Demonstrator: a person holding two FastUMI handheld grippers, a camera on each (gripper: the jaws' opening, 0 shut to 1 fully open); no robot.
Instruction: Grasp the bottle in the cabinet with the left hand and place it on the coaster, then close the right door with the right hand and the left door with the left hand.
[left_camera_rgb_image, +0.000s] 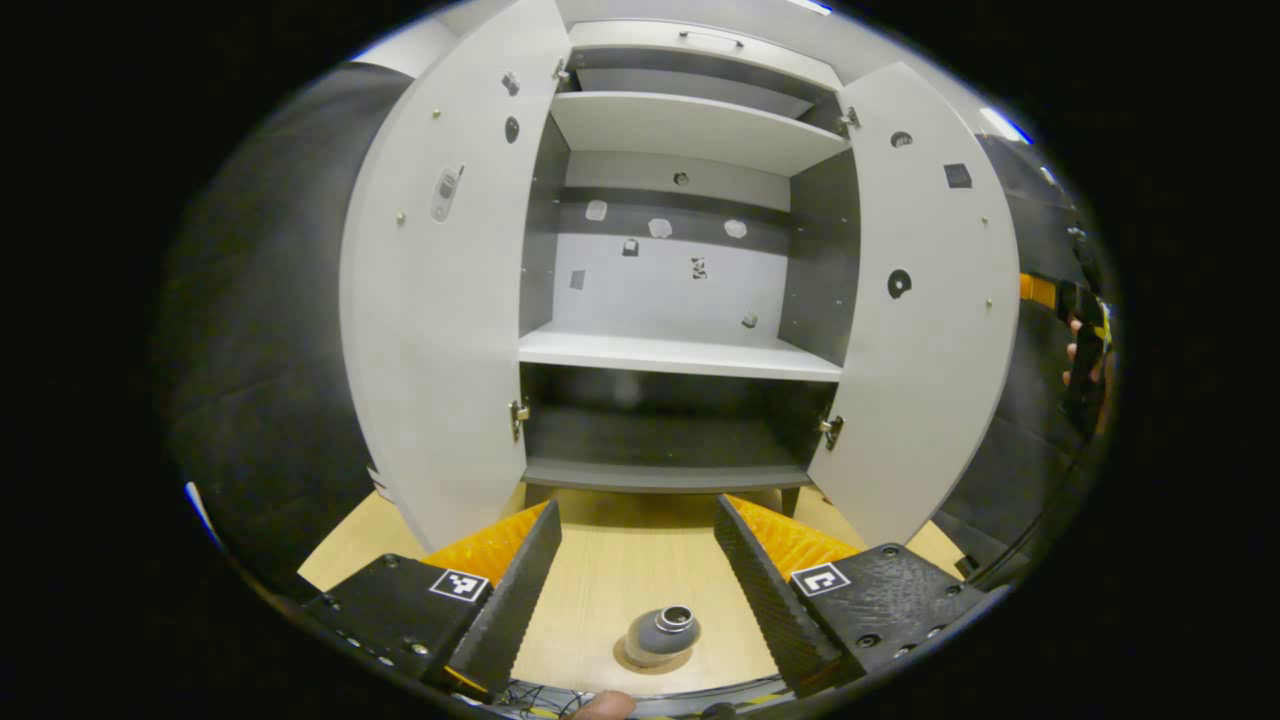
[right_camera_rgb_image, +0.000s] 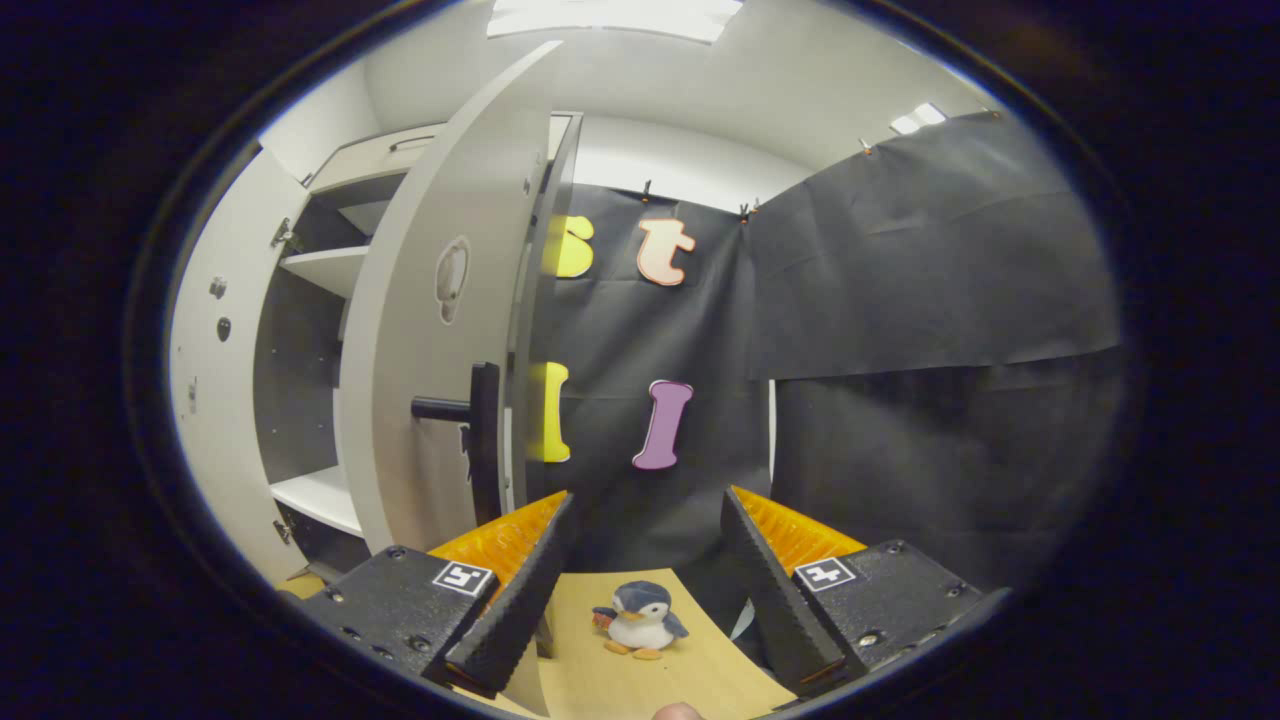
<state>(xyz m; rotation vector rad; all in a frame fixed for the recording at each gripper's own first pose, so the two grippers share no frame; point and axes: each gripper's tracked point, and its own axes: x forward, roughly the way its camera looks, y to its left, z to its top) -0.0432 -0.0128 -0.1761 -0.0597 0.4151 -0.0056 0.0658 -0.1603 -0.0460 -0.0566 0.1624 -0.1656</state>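
A small grey bottle (left_camera_rgb_image: 662, 633) stands on a round coaster (left_camera_rgb_image: 640, 664) on the wooden table, low between the fingers of my left gripper (left_camera_rgb_image: 637, 520), which is open and holds nothing. The grey cabinet (left_camera_rgb_image: 680, 355) faces me with its left door (left_camera_rgb_image: 440, 300) and right door (left_camera_rgb_image: 930, 300) both swung wide; its shelves are bare. In the right gripper view, my right gripper (right_camera_rgb_image: 648, 505) is open, just to the right of the right door (right_camera_rgb_image: 440, 330) and its black handle (right_camera_rgb_image: 485, 440). The left door (right_camera_rgb_image: 210, 400) shows beyond.
A penguin plush (right_camera_rgb_image: 640, 620) sits on the table (right_camera_rgb_image: 640, 680) below the right gripper. A hand with the other gripper (left_camera_rgb_image: 1085, 340) shows past the right door's edge. Black cloth walls close the booth on both sides.
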